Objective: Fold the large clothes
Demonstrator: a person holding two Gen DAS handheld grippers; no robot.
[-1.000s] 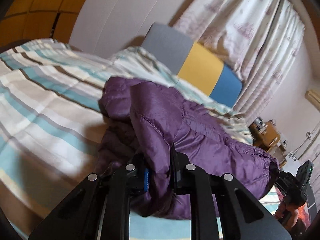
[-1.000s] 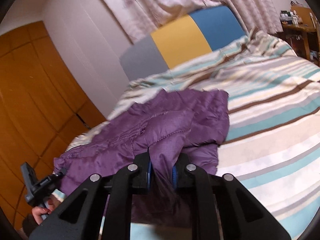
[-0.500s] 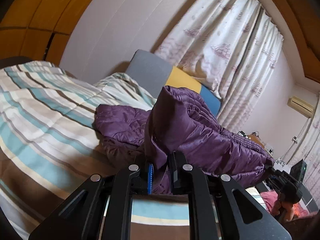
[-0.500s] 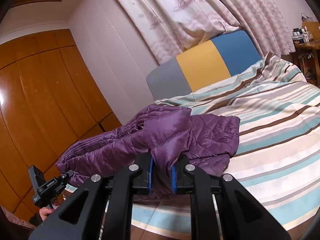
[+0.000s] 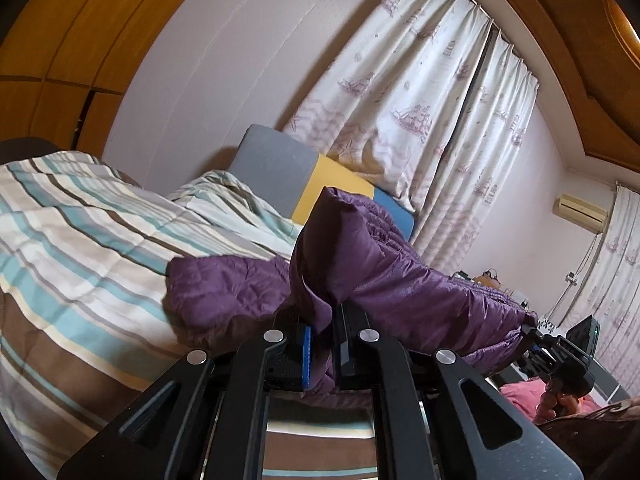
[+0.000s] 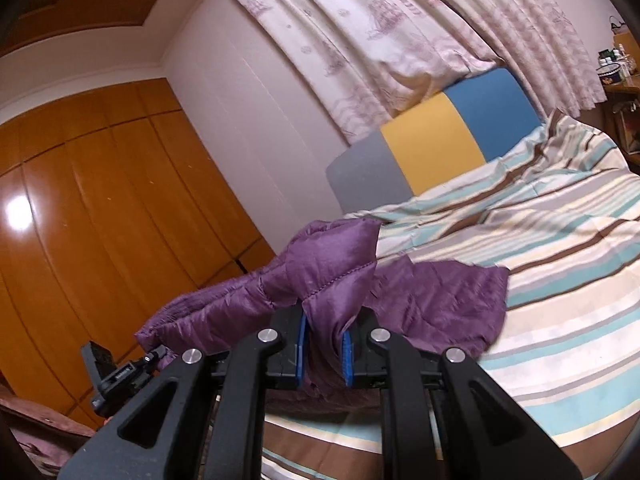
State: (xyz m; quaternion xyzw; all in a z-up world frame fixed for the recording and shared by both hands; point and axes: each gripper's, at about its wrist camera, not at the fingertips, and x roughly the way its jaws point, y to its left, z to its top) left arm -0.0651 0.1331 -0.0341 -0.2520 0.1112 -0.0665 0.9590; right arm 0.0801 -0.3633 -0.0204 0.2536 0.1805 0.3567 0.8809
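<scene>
We see the purple jacket [image 5: 400,280] pinched in both grippers. The left gripper [image 5: 324,350] has its fingers [image 5: 306,356] closed narrowly on a bunched fold that rises up between them, and the right gripper [image 6: 324,354] likewise clamps a fold between its blue-padded fingers [image 6: 347,356]. The rest of the jacket [image 6: 432,300] trails ahead onto the striped bed [image 6: 560,280], partly lifted, near the bed's edge.

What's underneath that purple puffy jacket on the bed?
The purple jacket lies on a striped bedspread, whose bands show all around it. Both tongs, left and right, pinch its near edge up. What lies beneath the bunched fabric is covered.
</scene>
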